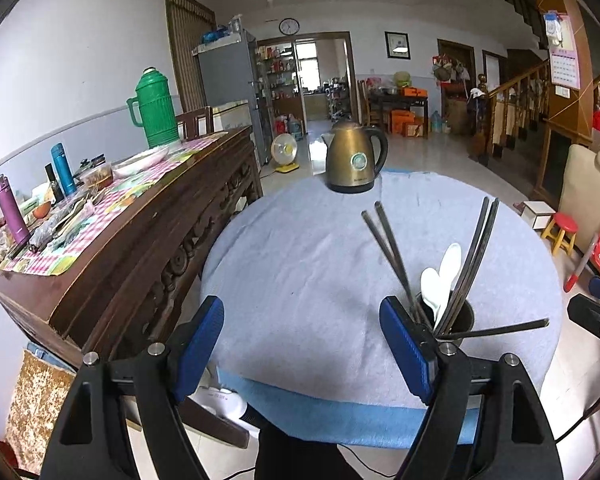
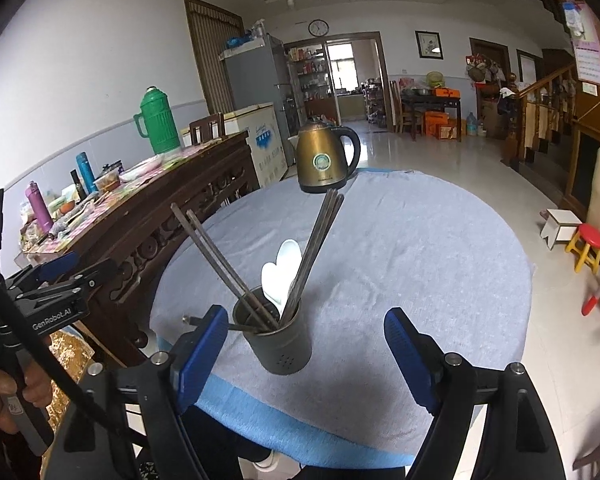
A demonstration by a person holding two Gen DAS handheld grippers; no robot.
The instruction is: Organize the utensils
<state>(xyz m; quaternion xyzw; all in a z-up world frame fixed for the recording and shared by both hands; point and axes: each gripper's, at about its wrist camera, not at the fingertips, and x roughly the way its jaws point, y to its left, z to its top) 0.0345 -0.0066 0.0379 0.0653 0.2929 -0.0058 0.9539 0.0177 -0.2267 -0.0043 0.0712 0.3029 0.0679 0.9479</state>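
Two grippers, left gripper [image 1: 302, 350] and right gripper [image 2: 306, 354], jaws wide apart, holding nothing. Metal utensil holder [image 2: 278, 340] stands near table's front edge, just ahead of right gripper; chopsticks [image 2: 220, 266] and white spoons [image 2: 282, 270] inside, one chopstick [image 1: 500, 329] lying almost flat across rim. Probably best: pinch it mid-length, lift upright. Brass kettle [image 2: 324, 160] far side.

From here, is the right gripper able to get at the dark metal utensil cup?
Probably yes. The right gripper is open, and the dark metal utensil cup stands on the grey cloth just ahead between its blue fingers, with nothing in between.
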